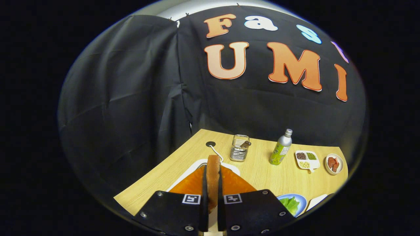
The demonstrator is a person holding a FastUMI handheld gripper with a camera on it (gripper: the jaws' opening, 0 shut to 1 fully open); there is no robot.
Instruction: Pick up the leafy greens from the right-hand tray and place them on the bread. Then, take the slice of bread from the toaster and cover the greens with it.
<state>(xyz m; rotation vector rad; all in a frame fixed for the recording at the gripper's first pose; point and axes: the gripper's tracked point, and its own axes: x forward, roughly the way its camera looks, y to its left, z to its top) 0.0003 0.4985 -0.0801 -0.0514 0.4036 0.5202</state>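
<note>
1. Looking along the tool (212, 196), we see its two black fingers (177, 209) closed on a slice of bread (213, 177), one pressing each flat face.
2. We see the slice standing on edge between the fingers, its brown crust toward us and its top rising beyond the fingertips.
3. Under and to both sides of the slice lies an orange sheet (236, 185) resting on a white tray (197, 164), which sits on the wooden counter (262, 177).
4. Beyond the tray we find a small metal wire holder (239, 148) with a brown item poking out of its top; what that item is, we cannot tell.
5. A thin white cable (216, 153) runs from a round hole in the counter (210, 144) toward the tray.
6. Right of the holder stands a green bottle with a silver cap (281, 147), upright.
7. Further right we note a white divided dish (306, 159) holding small dark, green and pale portions, and next to it a small bowl with red pieces (334, 163).
8. Just right of the right finger sits a blue plate (300, 199) with leafy greens (290, 205) on it, well apart from the held slice.
</note>
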